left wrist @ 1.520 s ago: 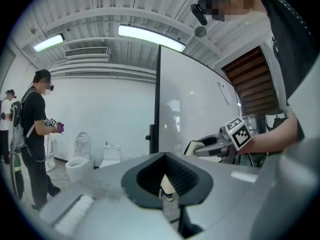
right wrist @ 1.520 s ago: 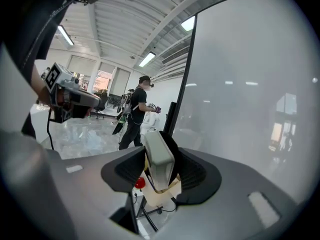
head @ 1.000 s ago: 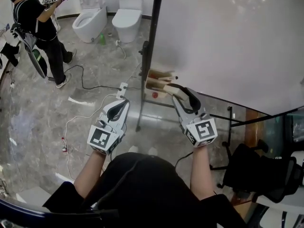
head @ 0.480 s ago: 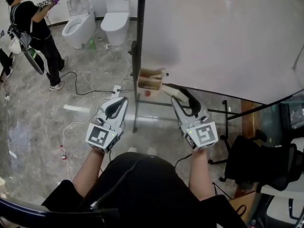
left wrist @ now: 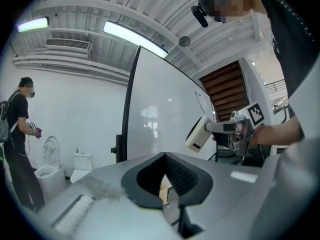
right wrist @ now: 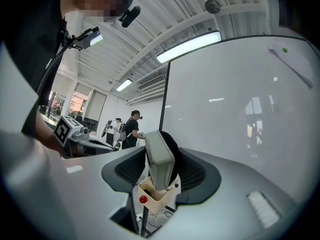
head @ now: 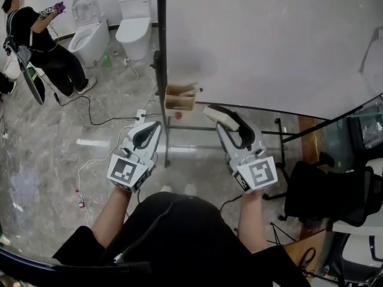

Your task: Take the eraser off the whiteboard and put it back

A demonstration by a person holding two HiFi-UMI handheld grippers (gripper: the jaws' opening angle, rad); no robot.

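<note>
The eraser, a pale block with a dark felt side, is clamped between the jaws of my right gripper. It hangs just in front of the lower edge of the whiteboard, and I cannot tell whether it touches. In the right gripper view the eraser stands upright between the black pads. From the left gripper view the same eraser shows off to the right, before the whiteboard. My left gripper hovers to the left, shut, with nothing in it.
A small wooden tray hangs on the board's black frame post. Two toilets stand at the back left, near another person. Cables cross the floor. A black chair is at the right.
Both grippers have moved forward and a little up toward the whiteboard. The right one has kept its hold on the eraser, and the left has stayed shut.
</note>
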